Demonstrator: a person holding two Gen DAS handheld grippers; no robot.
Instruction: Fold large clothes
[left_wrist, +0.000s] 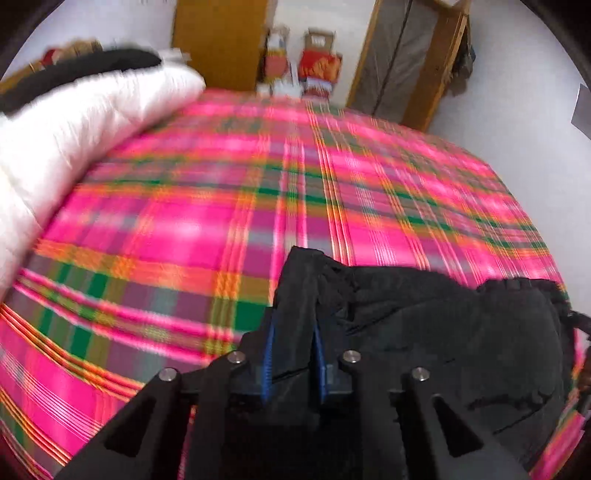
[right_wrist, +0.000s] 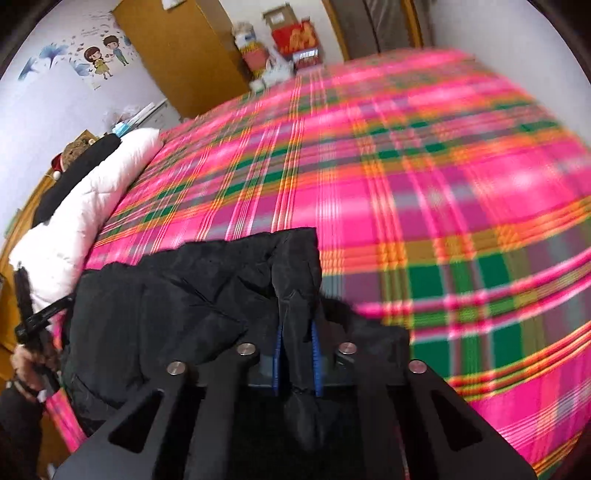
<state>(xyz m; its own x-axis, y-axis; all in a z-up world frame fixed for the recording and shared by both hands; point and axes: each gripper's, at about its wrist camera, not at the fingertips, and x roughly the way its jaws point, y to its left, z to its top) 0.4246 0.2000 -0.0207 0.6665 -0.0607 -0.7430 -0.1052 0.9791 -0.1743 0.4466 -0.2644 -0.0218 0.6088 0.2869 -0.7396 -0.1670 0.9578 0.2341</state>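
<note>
Bed (left_wrist: 332, 177) with pink, green and orange plaid sheet fills both views, blurred; black padded garment (right_wrist: 166, 295) lies at its near edge, at 6 o'clock in both views, bunched between the two tongs; in the left wrist view it spreads from 6 toward 4 o'clock (left_wrist: 461, 332); in the right wrist view from 6 toward 8 o'clock.

Left gripper (left_wrist: 293, 332) narrow, blue pads pinching a raised fold of the black garment; right gripper (right_wrist: 297, 332) narrow too, clamped on another upright fold of the same garment; cloth sticks up past the fingertips in both.

White quilted duvet (left_wrist: 74, 140) rolled along the bed at 9–10 o'clock, a black item (left_wrist: 74, 70) on top of it; touching the plaid sheet, well apart from the garment in the left view.

Wooden wardrobe (right_wrist: 184, 55) at 11–12 o'clock behind the bed; wooden door frame (left_wrist: 406, 66) at 1 o'clock; red boxes (right_wrist: 295, 37) stacked at 12 o'clock, print too blurred to read; cartoon couple wall sticker (right_wrist: 99, 59) at 10 o'clock, its small writing unreadable.

Person's hand (right_wrist: 29, 365) on the other gripper's handle at 8 o'clock in the right wrist view.
</note>
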